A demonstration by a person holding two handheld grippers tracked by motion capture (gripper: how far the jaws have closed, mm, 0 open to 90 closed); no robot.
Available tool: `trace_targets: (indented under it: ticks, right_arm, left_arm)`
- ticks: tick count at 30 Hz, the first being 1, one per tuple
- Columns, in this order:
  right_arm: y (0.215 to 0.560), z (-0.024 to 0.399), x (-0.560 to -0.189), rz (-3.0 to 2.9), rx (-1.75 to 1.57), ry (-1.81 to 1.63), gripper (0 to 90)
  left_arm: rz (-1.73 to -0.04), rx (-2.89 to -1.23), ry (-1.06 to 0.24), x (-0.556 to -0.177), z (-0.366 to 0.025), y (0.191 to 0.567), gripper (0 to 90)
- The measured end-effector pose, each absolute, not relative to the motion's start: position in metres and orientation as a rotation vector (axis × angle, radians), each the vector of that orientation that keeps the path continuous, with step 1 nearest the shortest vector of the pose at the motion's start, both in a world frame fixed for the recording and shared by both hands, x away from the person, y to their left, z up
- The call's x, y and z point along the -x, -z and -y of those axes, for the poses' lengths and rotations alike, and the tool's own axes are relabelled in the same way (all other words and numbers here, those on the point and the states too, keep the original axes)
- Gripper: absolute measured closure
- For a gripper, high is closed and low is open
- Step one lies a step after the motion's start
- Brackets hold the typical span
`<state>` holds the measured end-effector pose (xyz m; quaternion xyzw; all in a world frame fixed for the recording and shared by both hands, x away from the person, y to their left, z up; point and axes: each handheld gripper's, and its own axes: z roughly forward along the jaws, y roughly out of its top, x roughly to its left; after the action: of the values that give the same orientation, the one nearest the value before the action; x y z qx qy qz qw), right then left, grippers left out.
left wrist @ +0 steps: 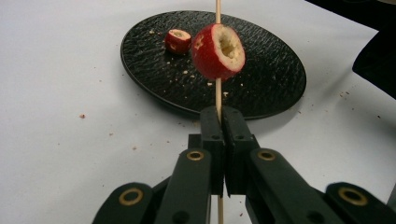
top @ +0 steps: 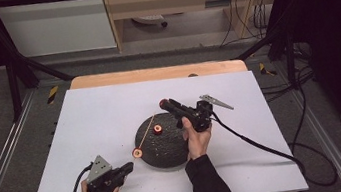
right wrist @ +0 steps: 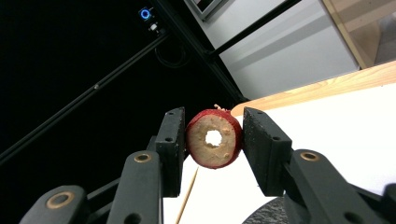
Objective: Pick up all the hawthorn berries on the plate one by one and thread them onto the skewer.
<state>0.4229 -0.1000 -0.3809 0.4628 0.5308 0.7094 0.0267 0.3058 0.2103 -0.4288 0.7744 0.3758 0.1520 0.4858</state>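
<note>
My left gripper (top: 129, 167) is shut on a thin wooden skewer (left wrist: 218, 100) near the table's front left. A cored red fruit (left wrist: 218, 51) is threaded on the skewer just beyond the jaws, over the near edge of the black textured plate (left wrist: 271, 79). A second red fruit piece (left wrist: 178, 41) lies on the plate. My right gripper (top: 165, 103) hovers past the plate's far side, shut on another cored red fruit (right wrist: 214, 138), whose hole faces the camera. The skewer's far end (right wrist: 187, 196) shows below that fruit.
The plate (top: 166, 149) rests mid-table on a white sheet (top: 96, 121) over a wooden tabletop. Crumbs are scattered on the plate and sheet. Cables trail from both grippers, the right one across the sheet to the right edge. A black frame surrounds the table.
</note>
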Motion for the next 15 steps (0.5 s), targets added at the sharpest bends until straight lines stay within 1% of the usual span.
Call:
trace_targets:
  ticks: [15]
  right_arm:
    - [0.3835, 0.0972, -0.4248, -1.535, -1.45, -2.251, 60.7]
  left_arm:
    - [-0.924, -1.855, -0.364, -0.3061, -0.2016, 0.4284, 88.1]
